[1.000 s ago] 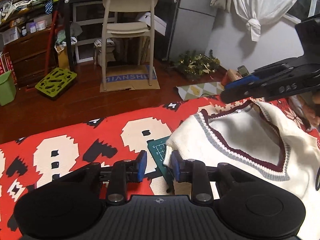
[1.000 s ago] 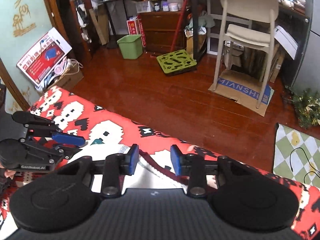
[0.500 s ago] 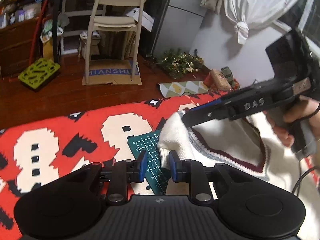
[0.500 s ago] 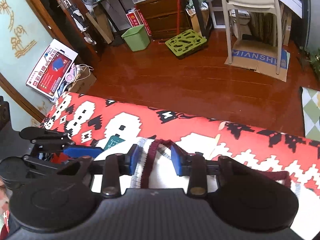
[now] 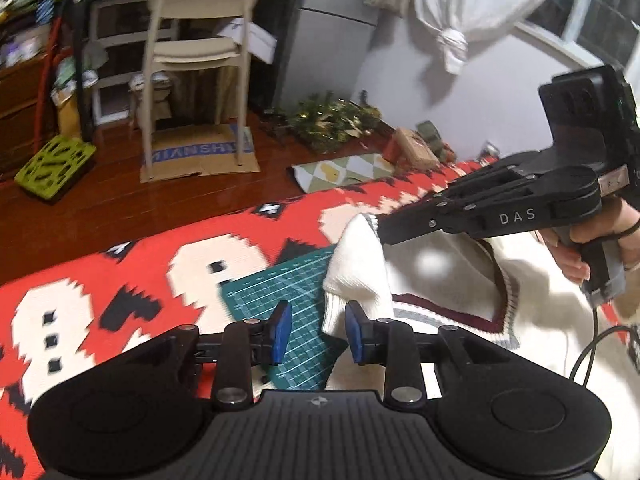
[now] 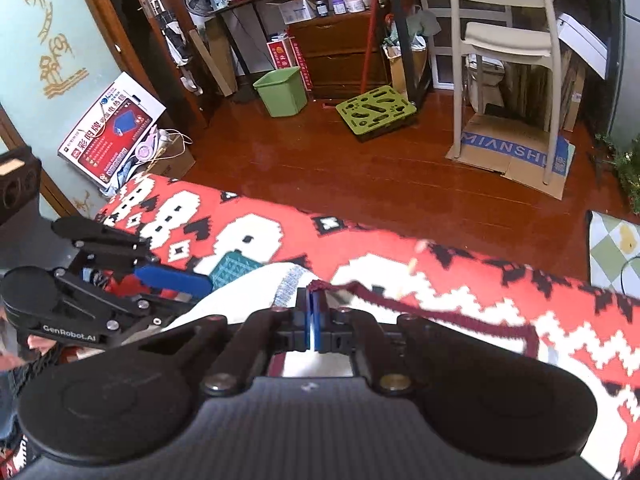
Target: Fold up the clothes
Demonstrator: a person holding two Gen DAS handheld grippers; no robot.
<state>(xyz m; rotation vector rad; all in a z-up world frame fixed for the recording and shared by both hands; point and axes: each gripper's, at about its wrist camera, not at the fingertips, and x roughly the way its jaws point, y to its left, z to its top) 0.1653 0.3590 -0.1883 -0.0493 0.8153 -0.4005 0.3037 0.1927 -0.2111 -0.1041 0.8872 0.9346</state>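
While the right gripper (image 6: 313, 312) pinched the maroon-trimmed neckline of the cream V-neck sweater (image 5: 448, 280) on the red patterned surface (image 5: 120, 280), the left gripper (image 5: 314, 330) stood spread beside a bunched shoulder. Its fingertips hid behind cloth in the left view; a green cutting mat (image 5: 280, 300) lay partly covered.

A cream knitted V-neck sweater vest (image 5: 448, 280) with maroon and grey trim lies rumpled, its shoulder corner lifted and bunched upward.
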